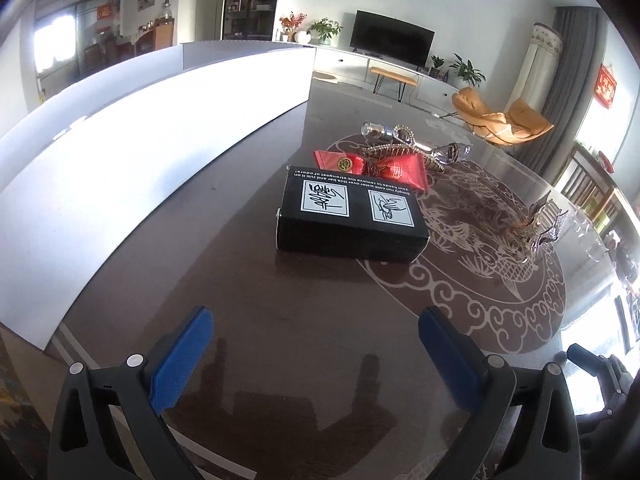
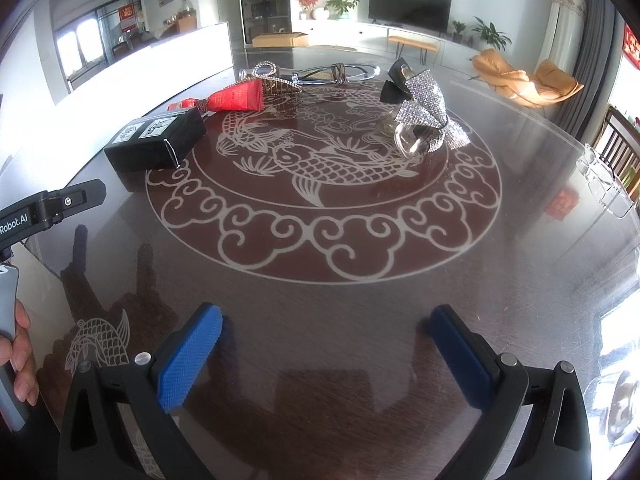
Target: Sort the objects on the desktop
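Bottom of the left wrist view: left gripper [image 1: 316, 330] with blue pads spread wide, nothing between them, hovering over the dark glossy table [image 1: 248, 320]. Bottom of the right wrist view: right gripper [image 2: 326, 330] likewise spread wide and empty, above the same table [image 2: 360, 304] just short of the scroll border of the carp medallion [image 2: 320, 168]. At the left edge of that view, part of the other black tool and a few fingers of a hand [image 2: 18, 344] around a grey handle. Further in, centre of the left view: black box [image 1: 348, 216] lying flat with two white label squares up, partly on the medallion's rim; same black box [image 2: 158, 142] at mid-left of the right view. Just behind it, touching or nearly so, a red packet [image 1: 400, 170], seen as a red packet [image 2: 236, 98] upper left of centre in the right view. Behind that, a tangle of rhinestone hair clips [image 1: 404, 140] and clear glasses [image 1: 452, 152]. Upper right of centre in the right view: sparkly silver bow [image 2: 424, 106] atop a clear glass piece, well apart from the box. Left side of the left view: white board [image 1: 140, 140] standing along the table edge. Far back: television [image 1: 392, 38], plants, tan chairs.
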